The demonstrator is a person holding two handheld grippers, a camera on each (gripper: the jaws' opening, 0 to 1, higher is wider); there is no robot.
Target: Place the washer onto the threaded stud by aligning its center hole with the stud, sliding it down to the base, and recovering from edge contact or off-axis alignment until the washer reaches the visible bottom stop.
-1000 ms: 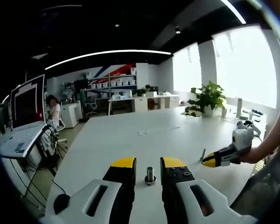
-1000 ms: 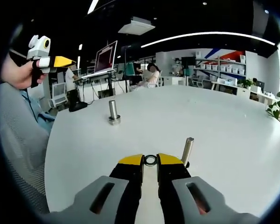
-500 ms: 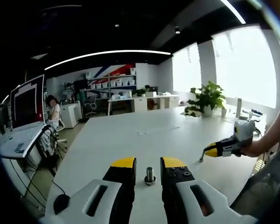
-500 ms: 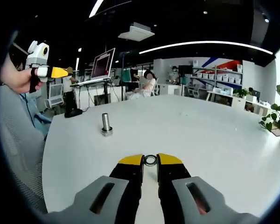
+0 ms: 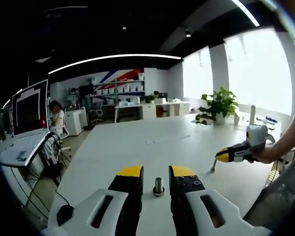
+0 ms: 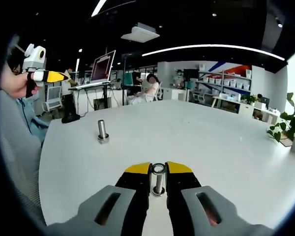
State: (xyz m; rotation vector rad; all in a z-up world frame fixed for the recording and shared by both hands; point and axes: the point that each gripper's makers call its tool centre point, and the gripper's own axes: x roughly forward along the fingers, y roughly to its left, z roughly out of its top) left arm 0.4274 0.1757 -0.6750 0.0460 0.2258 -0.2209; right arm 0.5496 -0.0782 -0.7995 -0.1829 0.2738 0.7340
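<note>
My right gripper [image 6: 158,167] is shut on a small steel washer [image 6: 158,169], held flat between the yellow tips. Right below the washer a threaded stud [image 6: 158,185] stands on the white table [image 6: 201,132]; whether washer and stud touch I cannot tell. A second stud [image 6: 103,132] stands farther off to the left. In the left gripper view that second stud [image 5: 159,186] appears beyond my left gripper [image 5: 156,171], which is open and empty. The right gripper [image 5: 232,154], in a hand, hovers over the other stud [image 5: 213,165]. The left gripper [image 6: 45,75] hangs above the table's edge, held by a hand.
A potted plant [image 5: 217,104] stands on the table's far side. At a side desk are a laptop [image 5: 27,115] and a seated person [image 5: 55,118]. Shelving [image 6: 226,81] lines the far wall. A grey mesh chair back [image 6: 14,147] is close by.
My right gripper has carried the washer across until it sits over the near stud, which earlier stood to the right of its jaws. The left gripper has hardly moved.
</note>
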